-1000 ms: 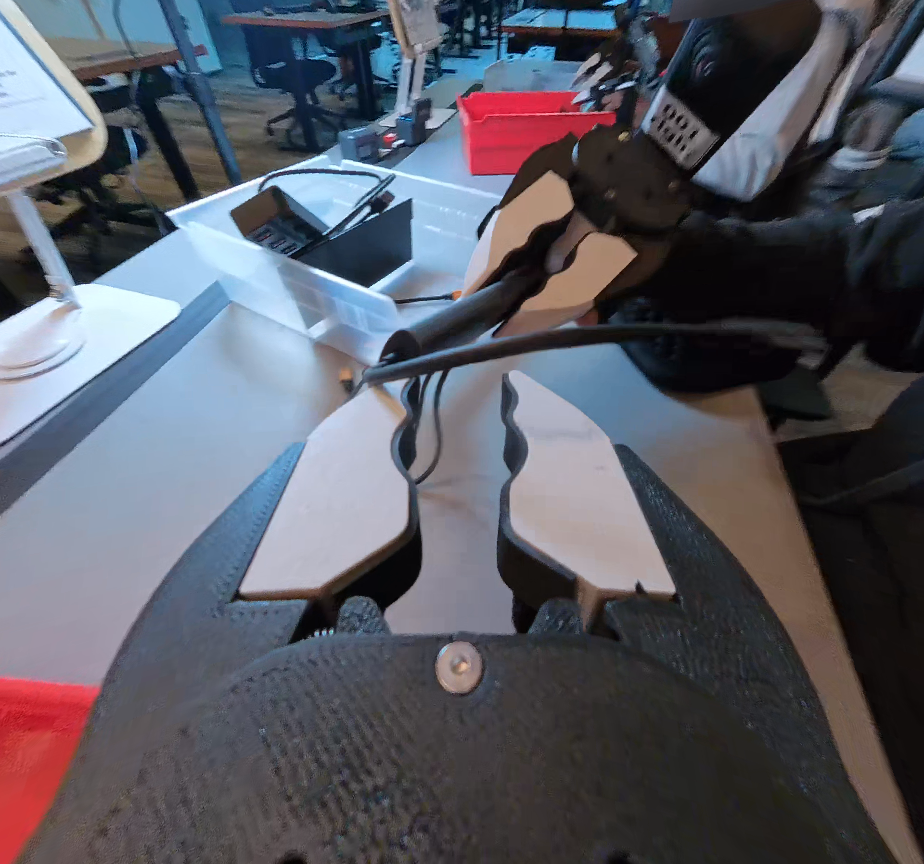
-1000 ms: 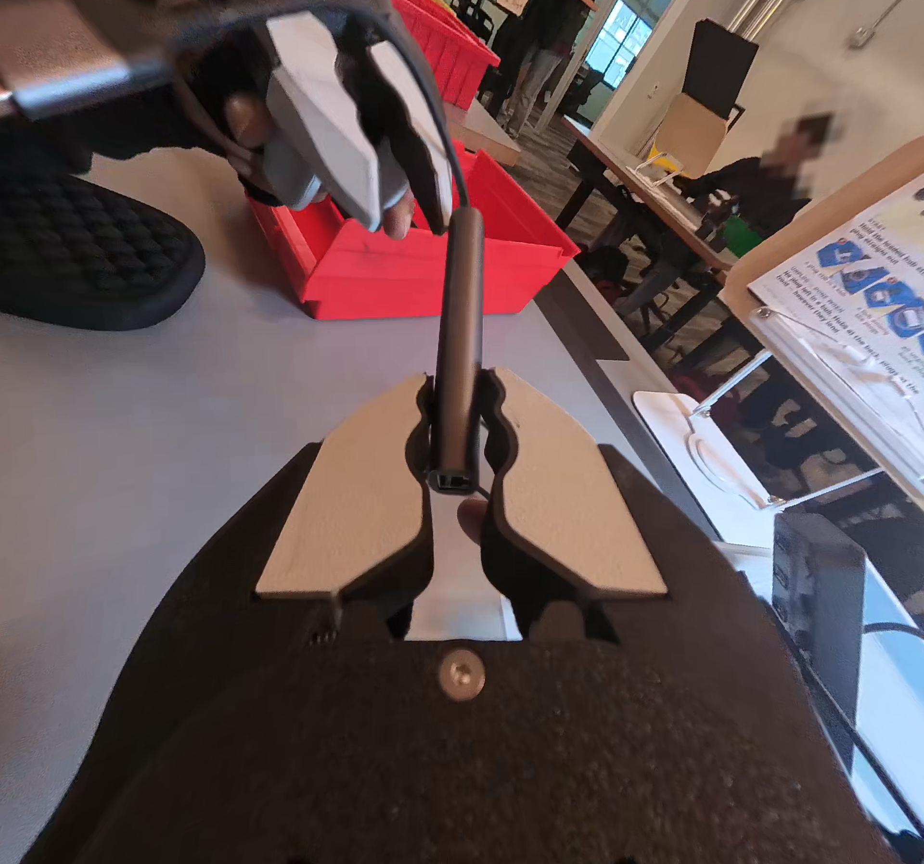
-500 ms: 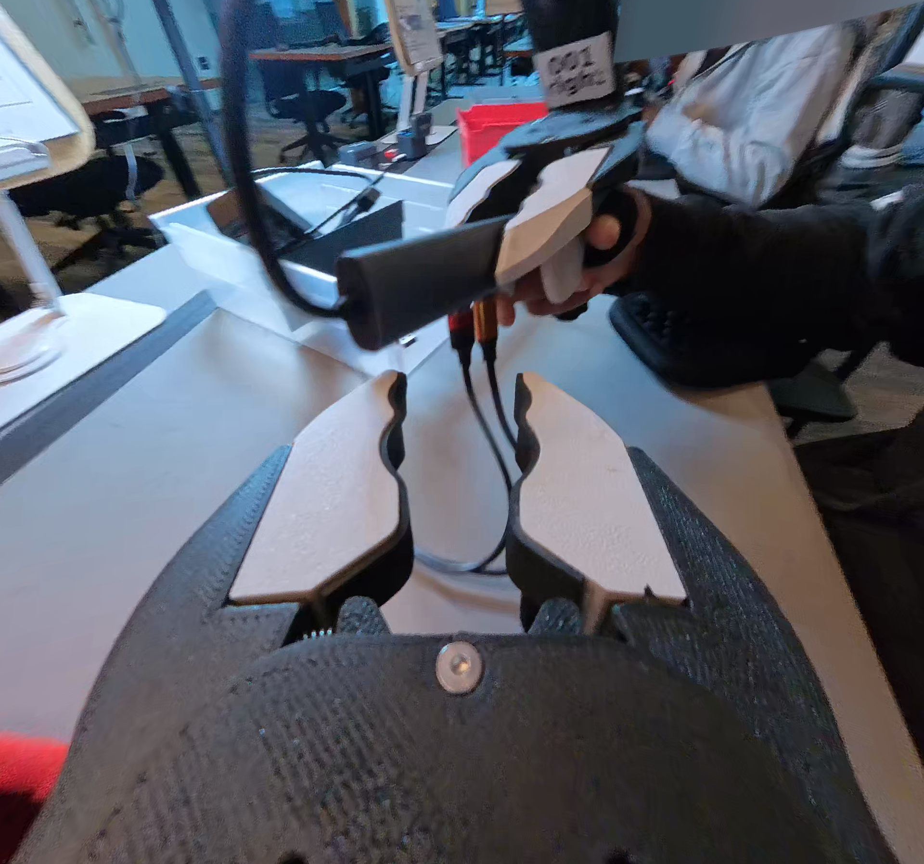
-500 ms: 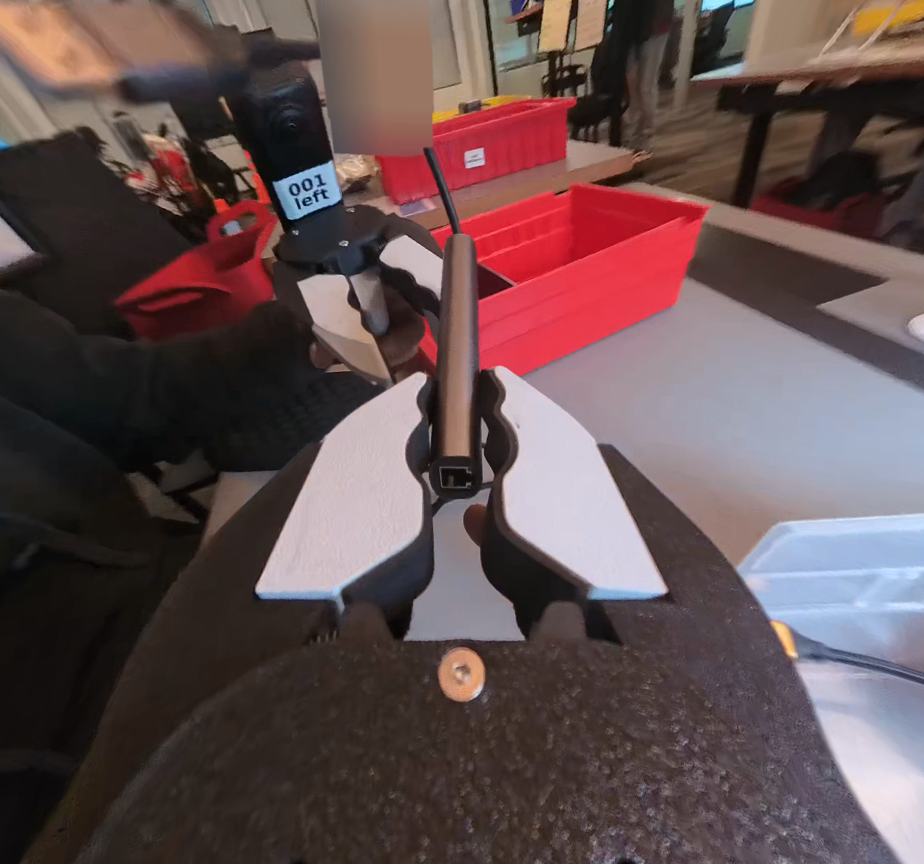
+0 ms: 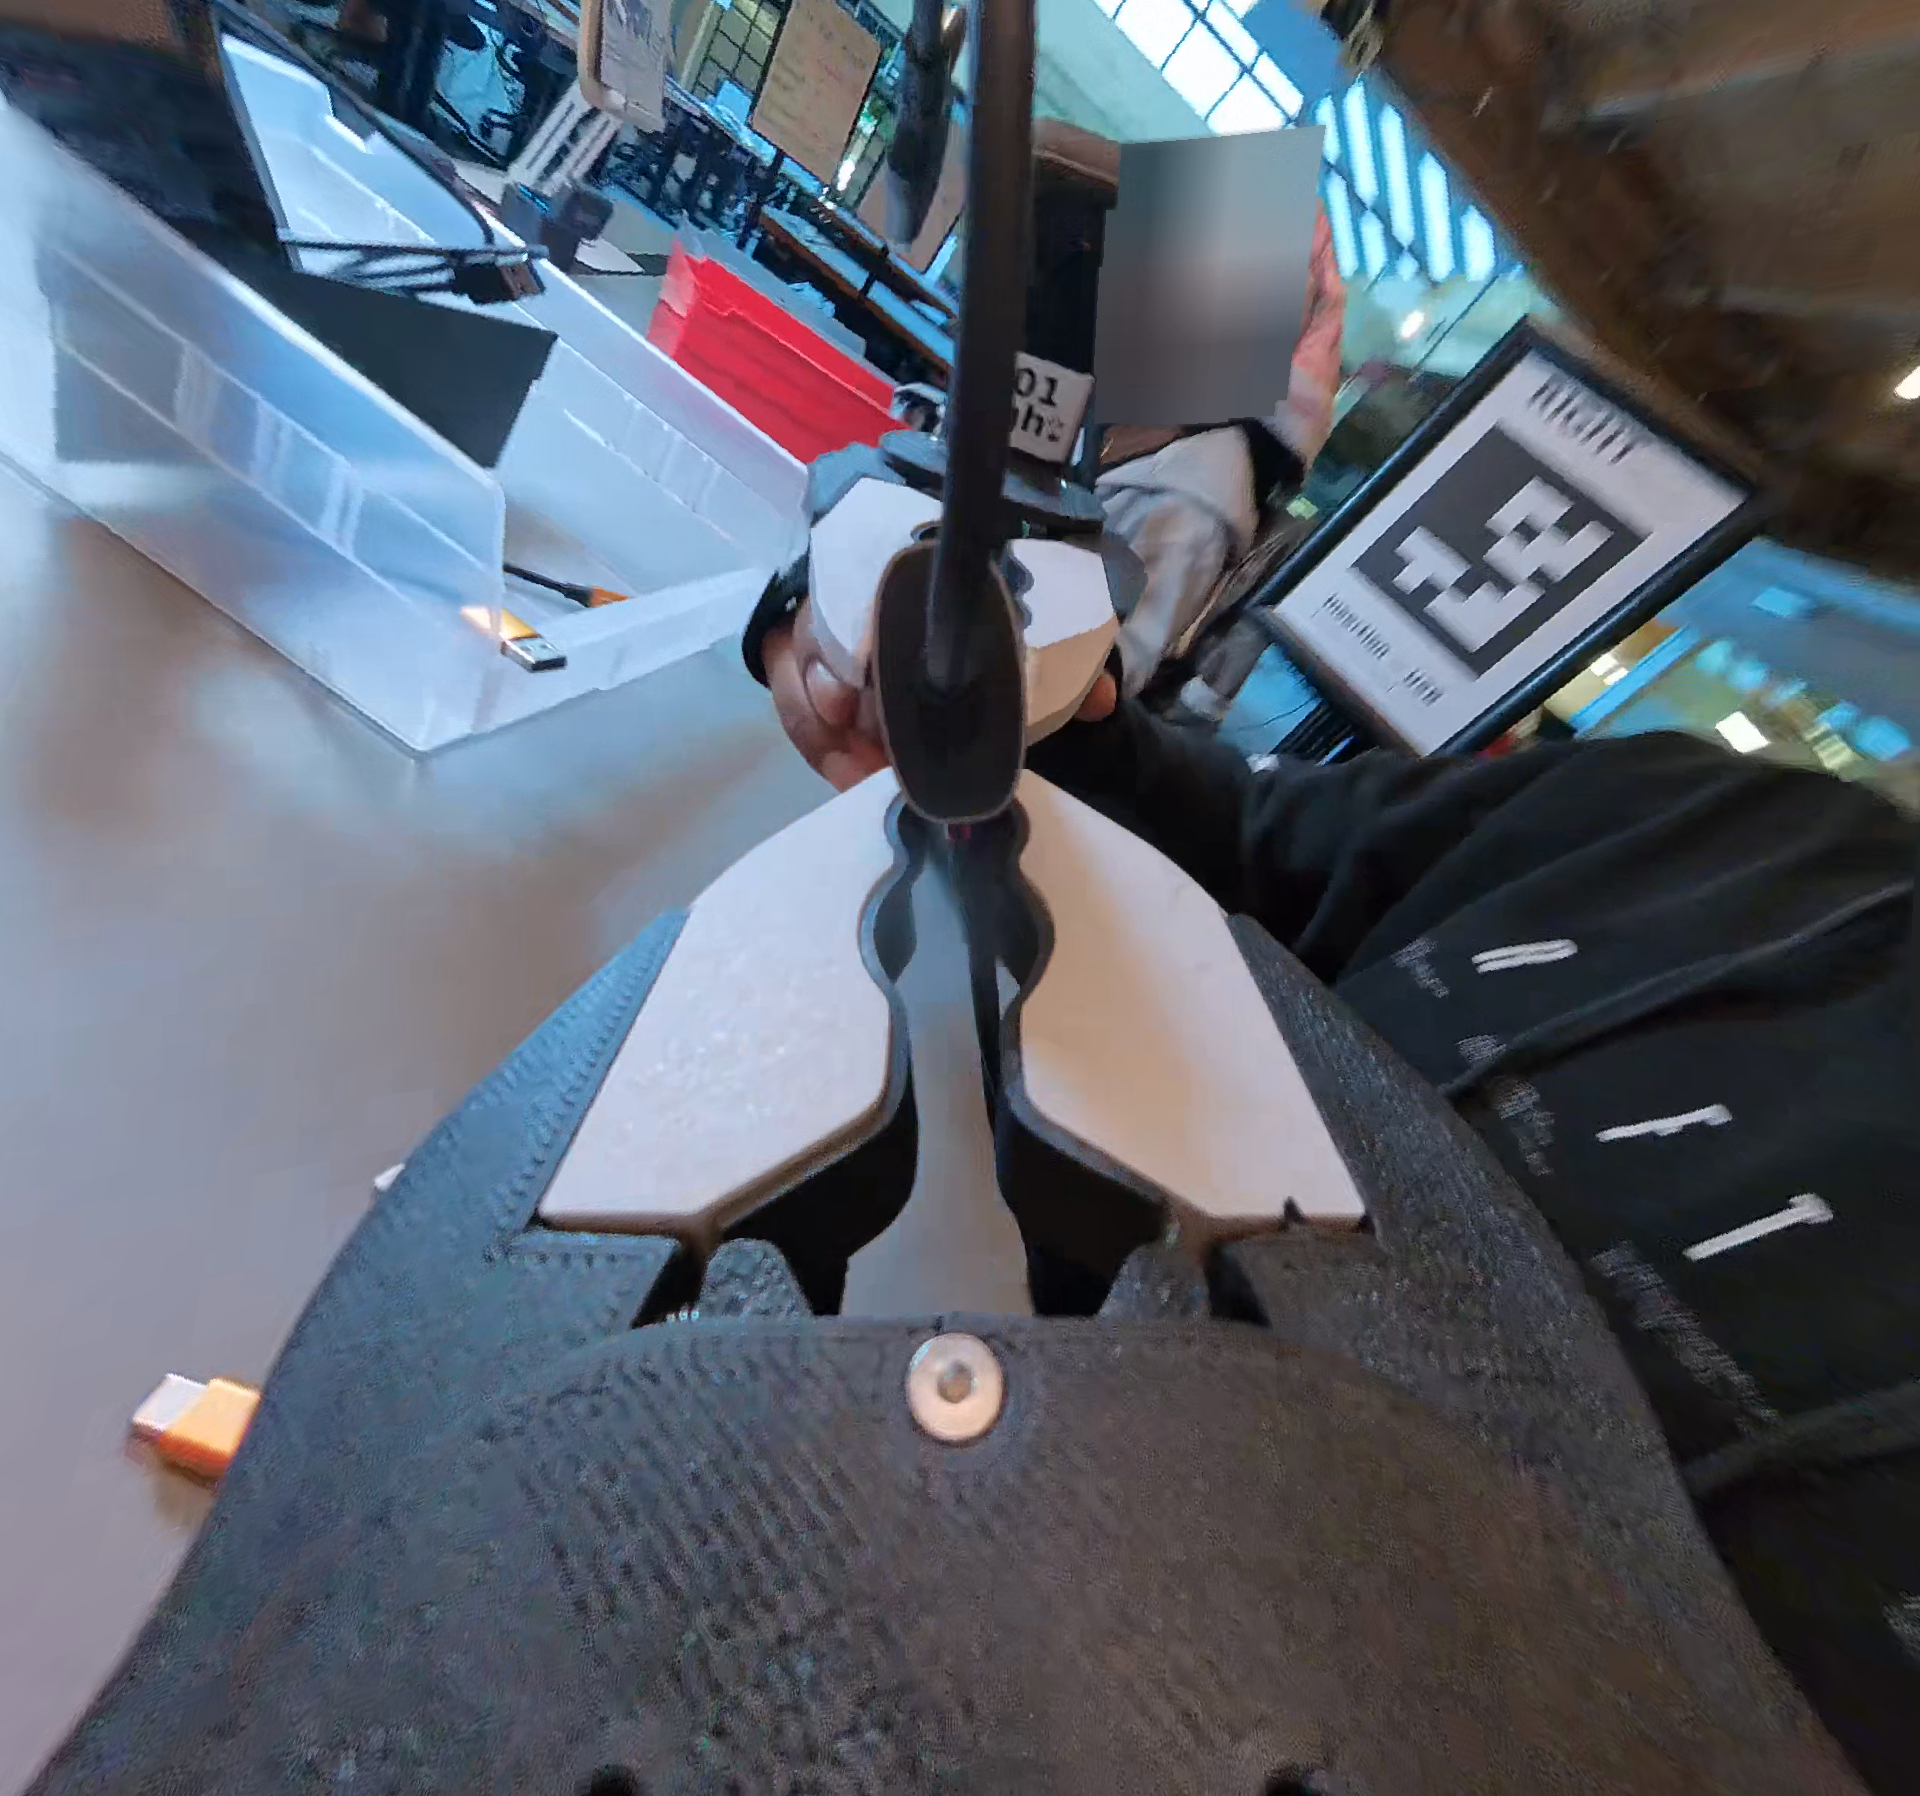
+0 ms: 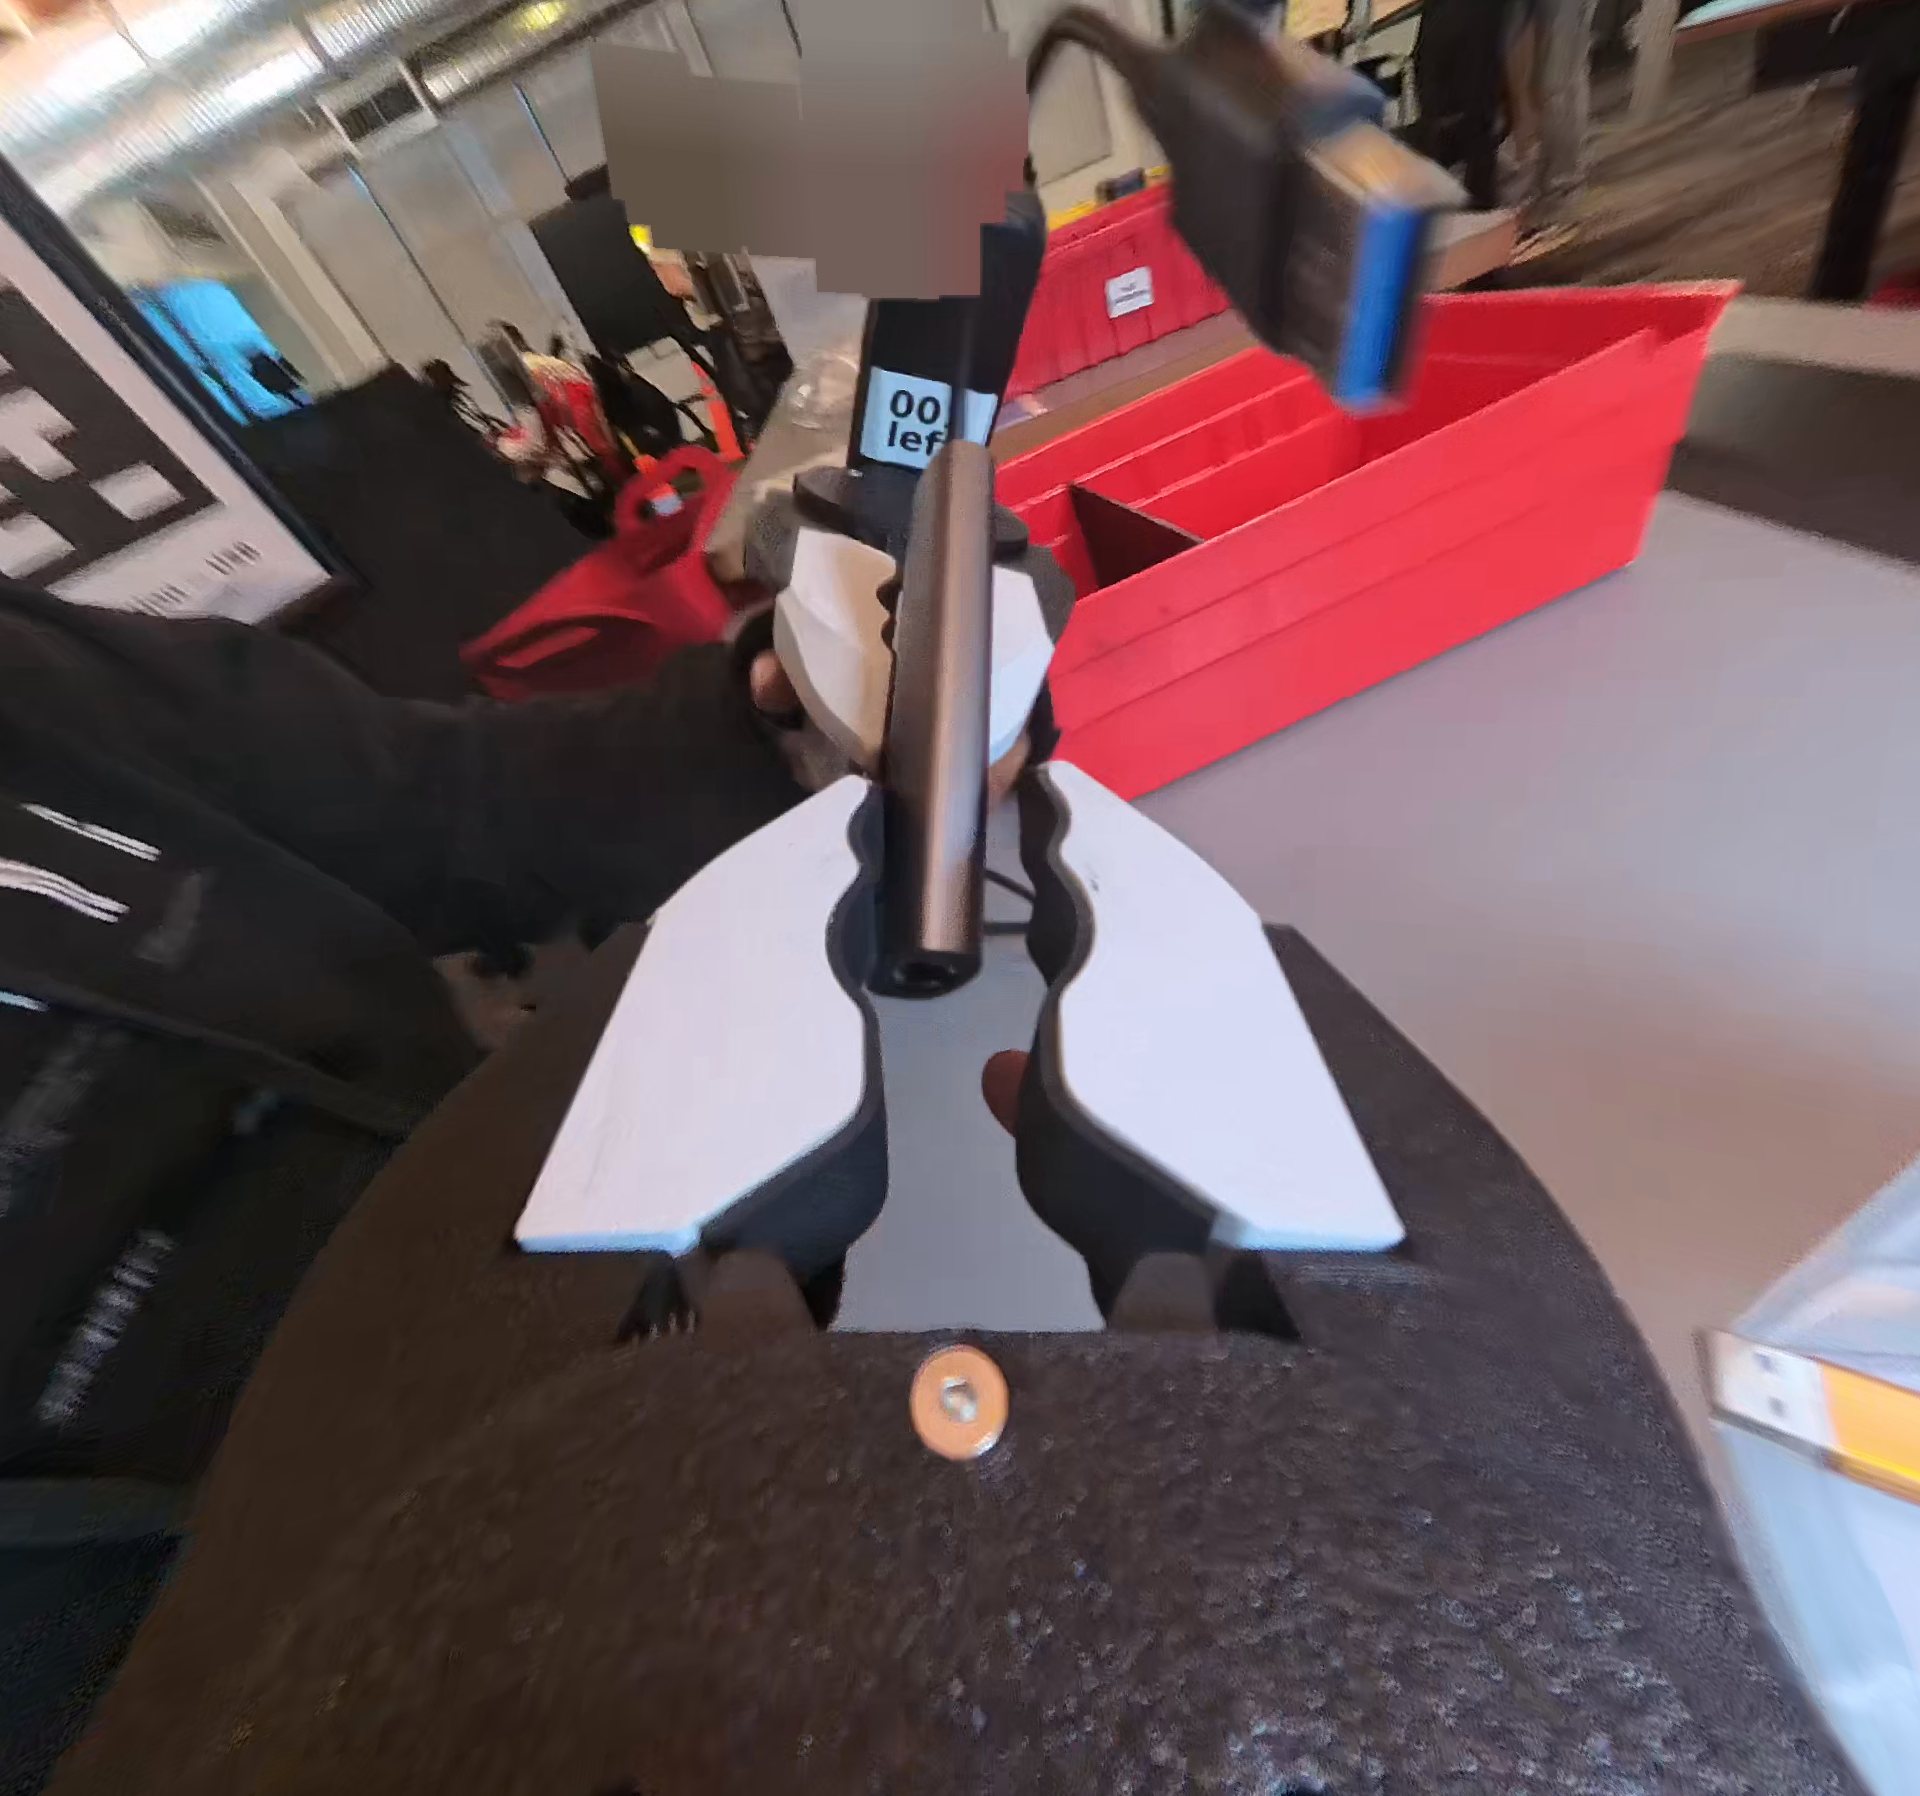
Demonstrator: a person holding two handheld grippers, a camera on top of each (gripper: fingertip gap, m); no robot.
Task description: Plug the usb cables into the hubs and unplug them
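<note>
**Left gripper just grabbed the cables under the hub**

The table [image 5: 312, 915] and red bin [image 6: 1351, 541] at 2 o'clock are only backdrop. Half a second ago the left gripper [image 5: 951, 827] was wide open. Now it's pinched on the usb cables [image 5: 982, 977], with the hub [image 6: 935, 707] dead at 12 o'clock, touching its tips. Looks like an unplug pull is next. The hub sits between the right gripper [image 6: 951, 790] jaws, gap on one side, so can't tell if it's clamped. A spare orange plug [image 5: 197, 1424] lies at 8 o'clock.
</note>
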